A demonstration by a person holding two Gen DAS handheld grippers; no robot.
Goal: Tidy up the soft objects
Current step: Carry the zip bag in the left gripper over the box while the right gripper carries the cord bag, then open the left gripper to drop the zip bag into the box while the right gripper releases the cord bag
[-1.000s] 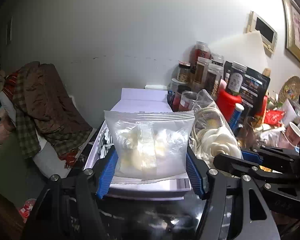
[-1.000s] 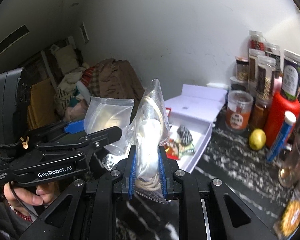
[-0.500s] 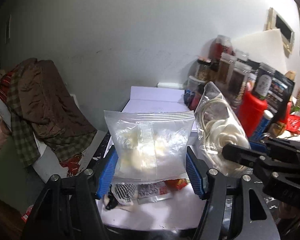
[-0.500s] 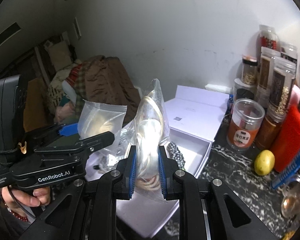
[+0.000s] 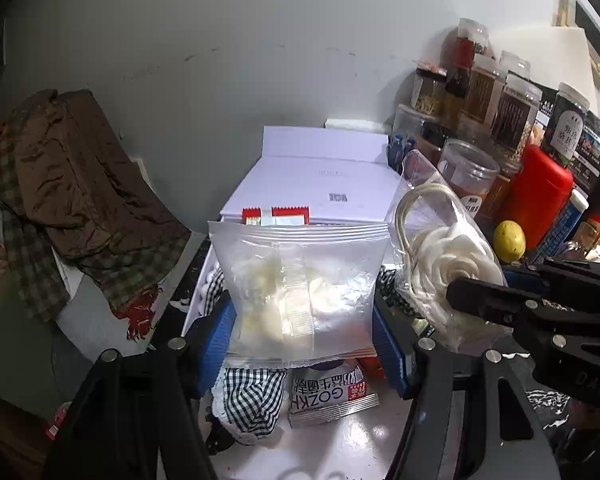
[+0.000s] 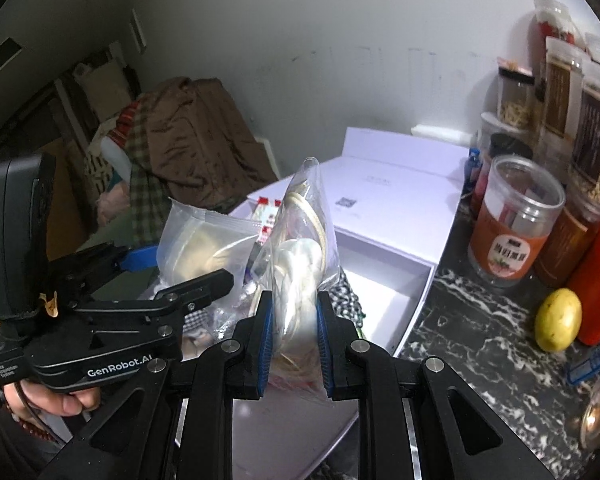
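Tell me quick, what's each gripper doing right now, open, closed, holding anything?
Left gripper: closed on the clear bag of white stuffing.
Right gripper: closed on the clear bag with the white rose piece.

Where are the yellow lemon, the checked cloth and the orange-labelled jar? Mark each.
yellow lemon (image 6: 559, 319), right wrist view, middle of its skin.
checked cloth (image 5: 252, 400), left wrist view, its front fold.
orange-labelled jar (image 6: 512, 240), right wrist view, its label.

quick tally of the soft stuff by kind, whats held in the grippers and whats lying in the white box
Clear bags held in the grippers: 2 (sealed pouch, flower bag)
Checked cloth pieces in the white box: 1 visible
Printed snack packets in the box: 1 readable
Total: 4
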